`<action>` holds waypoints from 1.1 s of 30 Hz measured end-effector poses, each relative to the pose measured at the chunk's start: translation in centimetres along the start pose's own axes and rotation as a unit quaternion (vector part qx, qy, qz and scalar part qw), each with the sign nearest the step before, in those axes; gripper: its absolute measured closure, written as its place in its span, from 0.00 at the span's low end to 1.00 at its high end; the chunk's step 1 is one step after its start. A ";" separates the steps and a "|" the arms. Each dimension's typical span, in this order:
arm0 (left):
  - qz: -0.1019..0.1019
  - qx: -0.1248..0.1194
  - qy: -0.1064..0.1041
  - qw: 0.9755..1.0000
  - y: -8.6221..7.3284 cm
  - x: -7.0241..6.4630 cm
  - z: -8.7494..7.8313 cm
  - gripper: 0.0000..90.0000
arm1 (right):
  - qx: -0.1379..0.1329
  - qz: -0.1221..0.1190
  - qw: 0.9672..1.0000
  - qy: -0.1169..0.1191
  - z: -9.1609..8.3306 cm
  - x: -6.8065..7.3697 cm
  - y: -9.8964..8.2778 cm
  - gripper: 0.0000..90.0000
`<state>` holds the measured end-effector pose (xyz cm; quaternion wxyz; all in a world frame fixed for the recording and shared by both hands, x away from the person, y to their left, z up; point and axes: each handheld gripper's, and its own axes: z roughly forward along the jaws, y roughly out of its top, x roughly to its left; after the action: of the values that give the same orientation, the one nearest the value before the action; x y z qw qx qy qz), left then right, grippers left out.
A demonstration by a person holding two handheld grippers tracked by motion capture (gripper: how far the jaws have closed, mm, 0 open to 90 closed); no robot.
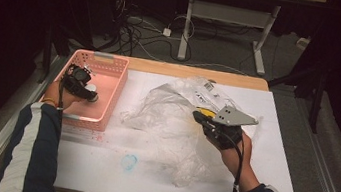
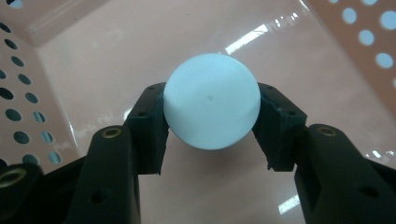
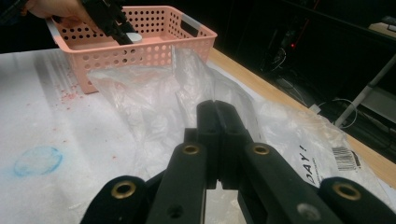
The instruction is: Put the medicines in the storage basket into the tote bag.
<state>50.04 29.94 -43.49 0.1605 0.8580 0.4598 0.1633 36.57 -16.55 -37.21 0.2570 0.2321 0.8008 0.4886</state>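
We're working in a dark room with cables and desk legs behind the table [image 1: 197, 73], which is wearing a white sheet with a blue smudge [image 1: 129, 161]. A crumpled clear plastic bag [image 1: 175, 122] is sprawling mid-table; our right gripper [image 3: 215, 108], jaws pressed together, is pinching its edge. In the pink basket [image 1: 108, 92] at the left, our left gripper [image 2: 211, 122] is pinching a pale ball [image 2: 212, 100] just above the basket floor.
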 end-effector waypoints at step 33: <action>0.094 -0.332 -0.039 0.938 -4.1 -11.7 -10.9 0.54 | -0.006 0.001 0.999 -0.037 -0.8 -0.1 0.9 1.00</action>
<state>36.21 23.62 -37.00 0.4380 0.8009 0.2899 0.2876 36.20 -16.77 -36.04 0.2872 0.2497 0.7877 0.4846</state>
